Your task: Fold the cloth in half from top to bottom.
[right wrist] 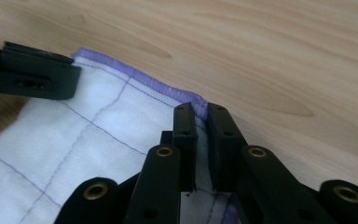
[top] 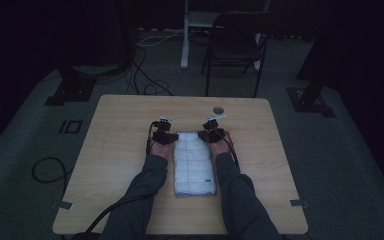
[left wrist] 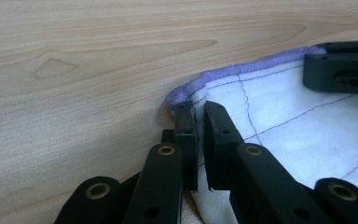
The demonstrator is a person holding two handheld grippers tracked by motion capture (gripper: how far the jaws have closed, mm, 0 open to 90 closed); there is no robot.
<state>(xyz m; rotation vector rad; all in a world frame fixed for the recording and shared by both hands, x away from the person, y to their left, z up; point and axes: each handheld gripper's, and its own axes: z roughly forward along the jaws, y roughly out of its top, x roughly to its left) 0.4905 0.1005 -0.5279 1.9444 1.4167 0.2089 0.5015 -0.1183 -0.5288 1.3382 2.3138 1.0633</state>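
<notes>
The white folded cloth with purple edging point(top: 195, 162) is lying in the middle of the pale wooden table point(top: 115, 150). The left gripper point(left wrist: 199, 122) and the right gripper point(right wrist: 200, 122) are each pinching a far corner of the cloth. The grabbing looks done; lifting and folding are still waiting.

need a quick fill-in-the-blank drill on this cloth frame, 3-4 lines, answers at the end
1. The white cloth has stitching and a hem coloured ____.
2. The left gripper is shut on the cloth's far left ____.
3. The right gripper pinches the cloth at its far ____ corner.
4. The cloth lies on a table made of ____.

Missing words: purple; corner; right; wood
</notes>
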